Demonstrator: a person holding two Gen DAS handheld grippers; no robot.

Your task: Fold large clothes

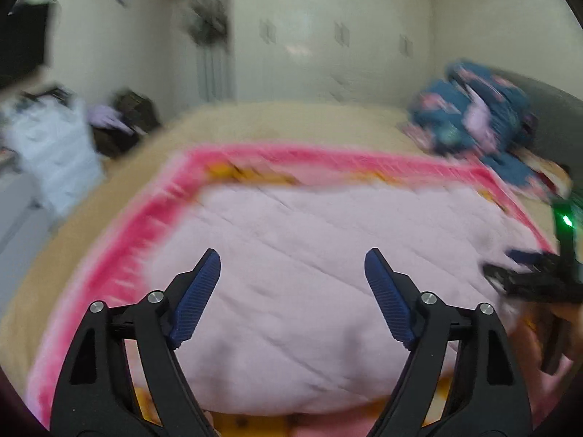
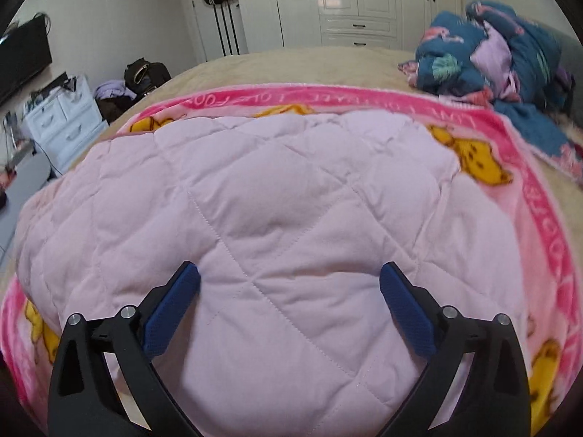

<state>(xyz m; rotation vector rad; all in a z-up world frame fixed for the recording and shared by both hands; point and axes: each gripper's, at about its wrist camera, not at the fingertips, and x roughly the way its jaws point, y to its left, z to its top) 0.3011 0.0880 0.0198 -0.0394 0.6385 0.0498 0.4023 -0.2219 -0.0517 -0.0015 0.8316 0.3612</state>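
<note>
Garment: pale pink quilted garment [image 2: 277, 218], spread flat on the pink cartoon blanket [image 2: 539, 196], on the beige bed [image 2: 291, 62].
Left gripper [image 1: 293, 260]: jaws wide apart, empty, above the garment.
Right gripper [image 2: 289, 273]: jaws wide apart, fingertips at the quilted surface; contact unclear.
Far corner: crumpled blue floral bedding [image 2: 484, 47].

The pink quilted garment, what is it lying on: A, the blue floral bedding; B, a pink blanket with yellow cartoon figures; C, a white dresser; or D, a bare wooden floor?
B: the garment is spread over the pink blanket, whose border and yellow figures show around its edges, while the blue bedding sits apart at the far right and both grippers, left and right, hover open above the garment.
</note>
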